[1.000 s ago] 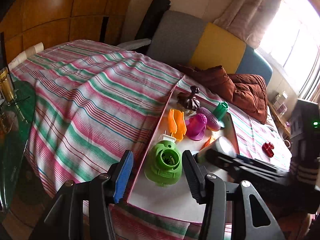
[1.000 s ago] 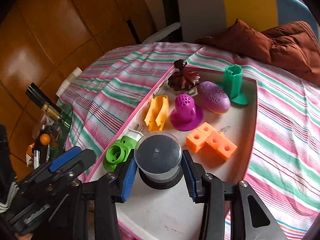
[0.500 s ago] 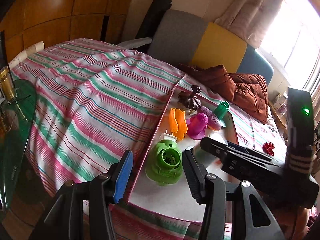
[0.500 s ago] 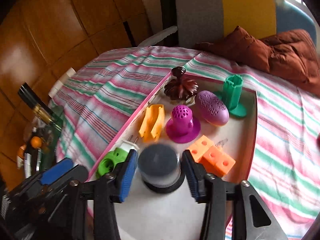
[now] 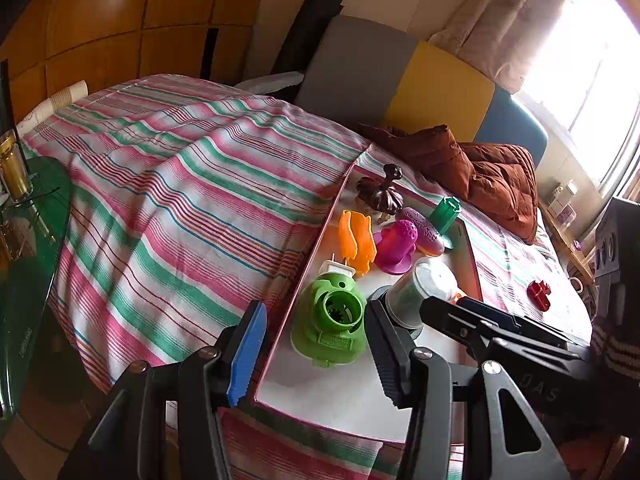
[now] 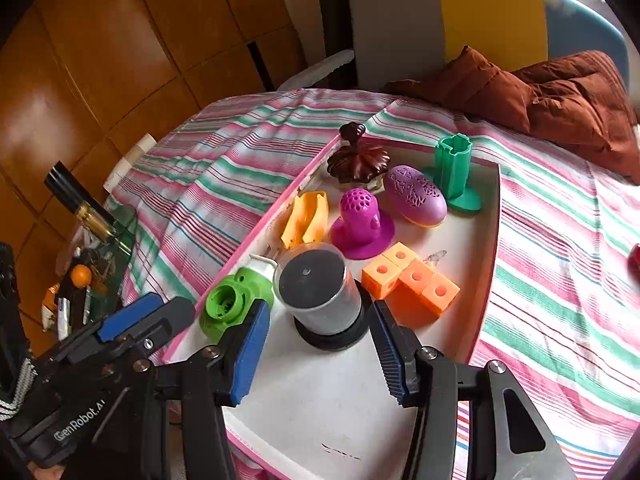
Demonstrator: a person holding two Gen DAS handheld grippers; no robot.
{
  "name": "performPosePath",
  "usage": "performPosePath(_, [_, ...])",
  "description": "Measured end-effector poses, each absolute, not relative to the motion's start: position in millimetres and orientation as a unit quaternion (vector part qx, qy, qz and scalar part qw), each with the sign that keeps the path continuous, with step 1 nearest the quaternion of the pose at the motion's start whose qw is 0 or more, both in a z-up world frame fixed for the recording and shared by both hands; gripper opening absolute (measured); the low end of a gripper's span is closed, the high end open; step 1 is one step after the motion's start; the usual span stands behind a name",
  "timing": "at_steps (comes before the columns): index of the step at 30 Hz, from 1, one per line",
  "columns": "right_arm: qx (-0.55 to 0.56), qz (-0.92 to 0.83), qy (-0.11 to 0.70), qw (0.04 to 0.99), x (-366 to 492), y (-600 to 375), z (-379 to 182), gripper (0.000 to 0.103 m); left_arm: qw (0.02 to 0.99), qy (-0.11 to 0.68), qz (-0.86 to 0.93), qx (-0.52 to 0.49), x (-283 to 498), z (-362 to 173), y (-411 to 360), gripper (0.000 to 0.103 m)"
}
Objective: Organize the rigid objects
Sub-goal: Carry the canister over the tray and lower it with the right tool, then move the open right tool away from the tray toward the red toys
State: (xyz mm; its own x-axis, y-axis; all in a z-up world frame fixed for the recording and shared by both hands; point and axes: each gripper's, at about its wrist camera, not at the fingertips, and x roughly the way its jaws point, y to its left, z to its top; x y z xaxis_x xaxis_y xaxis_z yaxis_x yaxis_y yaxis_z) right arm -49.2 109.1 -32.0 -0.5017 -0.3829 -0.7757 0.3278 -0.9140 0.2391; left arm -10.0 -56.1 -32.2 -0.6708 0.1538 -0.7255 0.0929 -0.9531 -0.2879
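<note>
A white tray with a pink rim [image 6: 476,312] [image 5: 352,392] lies on the striped bed cover. On it stand a clear cup on a black base [image 6: 320,292] [image 5: 416,292], a green plug-like piece [image 6: 232,304] [image 5: 332,320], an orange clip [image 6: 306,218], a magenta perforated piece [image 6: 360,220], orange cubes [image 6: 412,280], a purple oval [image 6: 416,196], a green holder [image 6: 454,172] and a brown lid [image 6: 358,156]. My right gripper [image 6: 320,360] is open, jaws either side of the cup and just short of it. My left gripper [image 5: 316,356] is open and empty at the tray's near corner.
A small red piece [image 5: 539,293] lies on the cover right of the tray. A brown cushion [image 6: 552,100] sits behind. A green glass side table [image 5: 24,240] with bottles stands at the left. A sofa back [image 5: 400,80] stands beyond.
The right gripper has opened and pulled back from the cup, which now stands free on the tray. The left gripper has hardly moved.
</note>
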Motion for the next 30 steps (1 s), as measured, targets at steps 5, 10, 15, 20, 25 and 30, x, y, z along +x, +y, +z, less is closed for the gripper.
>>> performPosePath(5, [0.454,-0.869,-0.01,0.197,-44.4,108.3,-31.5,0.053,0.018,-0.153,0.899,-0.409,-11.2,-34.0,-55.6,0.051])
performPosePath(10, [0.45,-0.873,0.0,0.187,-41.7,112.2,-30.0,0.053,0.025,-0.148,0.9,-0.409,-10.0,-34.1,-51.7,0.051])
performPosePath(15, [0.45,-0.875,-0.004,0.176,-39.9,121.2,-29.5,0.053,0.044,-0.145,0.901,-0.408,-9.0,-33.7,-46.3,0.051])
performPosePath(20, [0.447,-0.88,-0.012,0.161,-36.6,139.7,-25.7,0.053,0.06,-0.135,0.901,-0.407,-7.3,-33.1,-38.1,0.051])
performPosePath(25, [0.446,-0.884,-0.02,0.14,-33.9,164.4,-24.5,0.053,0.086,-0.121,0.903,-0.403,-4.4,-31.5,-26.8,0.051])
performPosePath(30, [0.444,-0.888,-0.035,0.113,-31.0,195.8,-26.1,0.053,0.111,-0.115,0.901,-0.403,0.2,-30.2,-14.2,0.051])
